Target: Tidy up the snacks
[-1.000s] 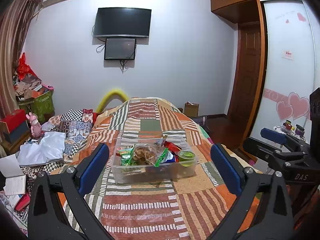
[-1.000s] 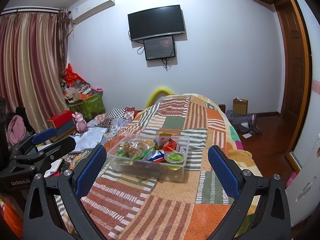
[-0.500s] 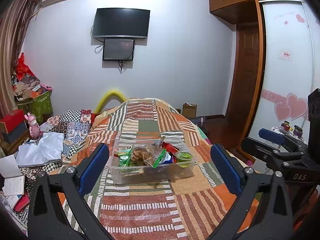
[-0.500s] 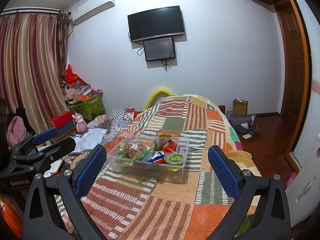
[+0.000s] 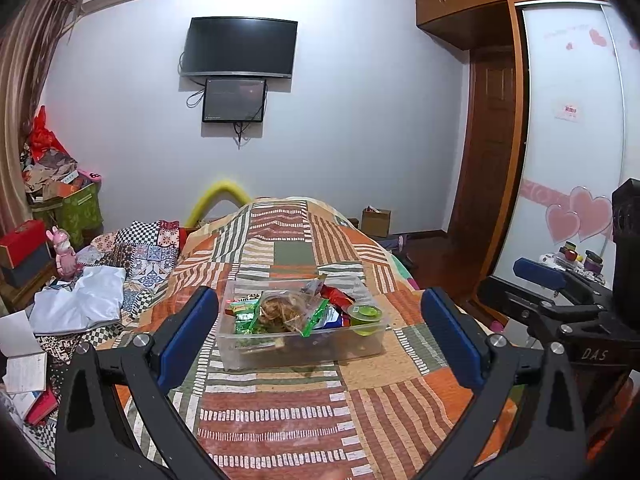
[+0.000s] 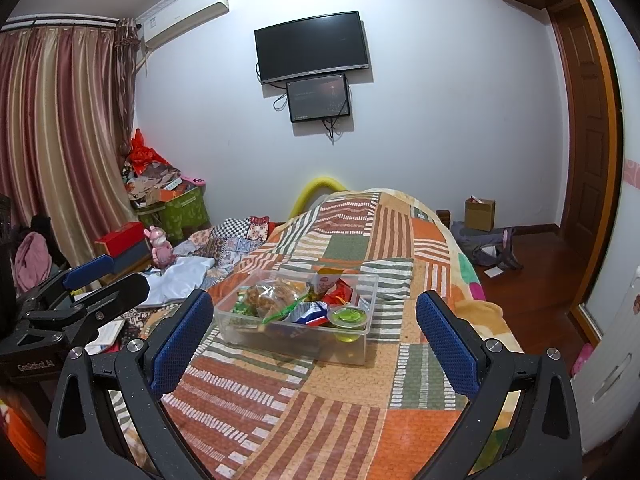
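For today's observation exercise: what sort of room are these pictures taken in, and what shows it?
Most likely a bedroom in a home: a bed under a patchwork quilt, a wall-mounted TV, and a sliding-door wardrobe. A clear snack bin sits on the quilt.

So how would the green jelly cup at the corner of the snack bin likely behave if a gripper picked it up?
The green jelly cup looks like thin clear plastic under a film lid, so a hard squeeze could probably dent it or burst the seal. Its smooth, tapering wall may slip upward between the pads. It appears small and light, wedged into the clear bin corner beside crinkly packets, which might shift as it lifts.
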{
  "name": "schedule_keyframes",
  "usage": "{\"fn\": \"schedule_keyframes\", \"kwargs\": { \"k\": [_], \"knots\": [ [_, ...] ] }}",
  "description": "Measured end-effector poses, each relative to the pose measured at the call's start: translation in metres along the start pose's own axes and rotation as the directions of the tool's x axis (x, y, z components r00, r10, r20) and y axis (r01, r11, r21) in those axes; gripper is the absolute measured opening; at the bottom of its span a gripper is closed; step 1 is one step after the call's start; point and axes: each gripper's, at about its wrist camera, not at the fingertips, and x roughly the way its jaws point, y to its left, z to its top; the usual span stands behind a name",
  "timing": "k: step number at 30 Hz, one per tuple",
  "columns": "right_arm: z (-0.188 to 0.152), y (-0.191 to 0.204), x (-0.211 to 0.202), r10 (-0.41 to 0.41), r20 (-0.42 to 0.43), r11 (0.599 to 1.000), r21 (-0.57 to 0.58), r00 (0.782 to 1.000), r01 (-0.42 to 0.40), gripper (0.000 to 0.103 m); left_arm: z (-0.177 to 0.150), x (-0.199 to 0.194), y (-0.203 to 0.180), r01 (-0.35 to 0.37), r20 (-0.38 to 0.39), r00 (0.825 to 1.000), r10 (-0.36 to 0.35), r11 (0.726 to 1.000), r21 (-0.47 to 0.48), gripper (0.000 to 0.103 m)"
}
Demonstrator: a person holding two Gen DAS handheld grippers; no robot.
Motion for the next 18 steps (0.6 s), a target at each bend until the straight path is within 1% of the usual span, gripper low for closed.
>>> {"fn": "schedule_keyframes", "kwargs": {
  "k": [18],
  "knots": [
    [-0.0012, -0.0008, -0.0003, -0.002, -0.002, 1.0, 0.004, 1.0, 0.002, 0.101, -0.001, 0.0052, 0.0014, 0.012, -0.026, 1.0, -0.012, 1.0, -0.01, 0.102]
  ]
}}
